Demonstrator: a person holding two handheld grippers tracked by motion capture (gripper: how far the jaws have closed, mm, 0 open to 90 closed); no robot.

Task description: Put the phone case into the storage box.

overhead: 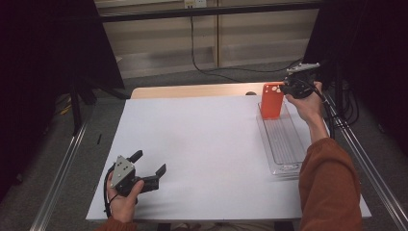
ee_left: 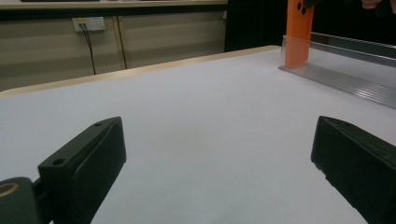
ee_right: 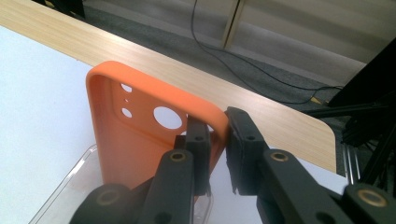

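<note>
An orange phone case (overhead: 271, 100) stands upright at the far end of a clear plastic tray (overhead: 284, 144) on the right side of the white board. My right gripper (overhead: 294, 87) is shut on the case's top right edge; in the right gripper view the case (ee_right: 135, 135) has camera holes near its top, and the jaws pinch its rim (ee_right: 219, 140). My left gripper (overhead: 149, 163) rests open near the board's front left, nothing between its jaws. In the left gripper view the case (ee_left: 299, 32) stands far off at the tray's (ee_left: 355, 74) end.
The white board (overhead: 207, 154) covers a wooden table (overhead: 192, 90). Metal rails run along both sides of the table. A black cable hangs down the back wall to the floor. Dark panels stand at the far left and far right.
</note>
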